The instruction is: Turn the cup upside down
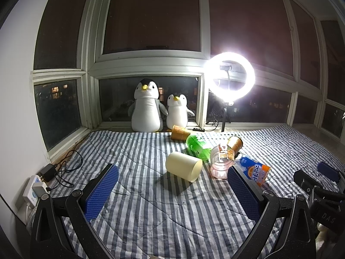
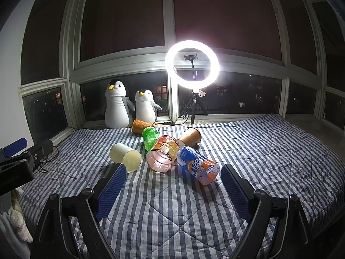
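Striped quilt (image 1: 151,215) w/ bottle clutter (image 2: 163,157). Cream cup (image 1: 183,166) lies on its side, mouth toward cam, left of bottles. Looks light, stiff, smooth plastic; grip mid-wall. Left gripper (image 1: 172,192) & right gripper (image 2: 172,185) both spread wide, empty.

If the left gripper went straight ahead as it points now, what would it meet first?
Probably the cream cup lying on its side on the striped blanket, roughly centred ahead of the open left gripper. Depth is uncertain.
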`<state>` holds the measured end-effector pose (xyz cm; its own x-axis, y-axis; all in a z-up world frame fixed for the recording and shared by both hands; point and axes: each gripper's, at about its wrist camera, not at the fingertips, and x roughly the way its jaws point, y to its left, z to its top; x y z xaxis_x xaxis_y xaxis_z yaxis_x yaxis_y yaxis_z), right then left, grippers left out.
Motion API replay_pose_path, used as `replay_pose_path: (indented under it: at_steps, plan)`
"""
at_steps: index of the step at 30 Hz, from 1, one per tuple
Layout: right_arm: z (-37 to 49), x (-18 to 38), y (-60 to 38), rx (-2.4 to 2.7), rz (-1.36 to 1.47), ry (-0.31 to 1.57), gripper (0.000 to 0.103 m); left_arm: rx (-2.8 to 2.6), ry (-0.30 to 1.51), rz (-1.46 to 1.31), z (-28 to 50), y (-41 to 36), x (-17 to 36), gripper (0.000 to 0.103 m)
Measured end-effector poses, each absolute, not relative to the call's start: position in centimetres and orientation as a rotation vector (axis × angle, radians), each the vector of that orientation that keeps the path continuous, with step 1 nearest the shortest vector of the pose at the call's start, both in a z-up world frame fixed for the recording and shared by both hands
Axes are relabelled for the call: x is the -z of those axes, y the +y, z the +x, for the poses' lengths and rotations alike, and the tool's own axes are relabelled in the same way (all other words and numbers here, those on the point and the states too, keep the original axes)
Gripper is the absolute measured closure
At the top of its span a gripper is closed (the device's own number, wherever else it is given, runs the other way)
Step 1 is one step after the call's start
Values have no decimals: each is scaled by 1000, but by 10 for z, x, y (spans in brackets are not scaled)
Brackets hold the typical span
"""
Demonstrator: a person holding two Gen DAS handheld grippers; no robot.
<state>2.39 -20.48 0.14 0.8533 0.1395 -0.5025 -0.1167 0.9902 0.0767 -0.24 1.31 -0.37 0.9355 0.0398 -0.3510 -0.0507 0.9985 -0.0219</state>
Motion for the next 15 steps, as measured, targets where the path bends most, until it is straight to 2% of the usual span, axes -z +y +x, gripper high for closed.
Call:
replay_pose_path:
  at_steps: [15]
  plan:
    - [25, 1, -207, -134, 48, 536, 16, -33, 367, -29, 2, 11, 7, 1]
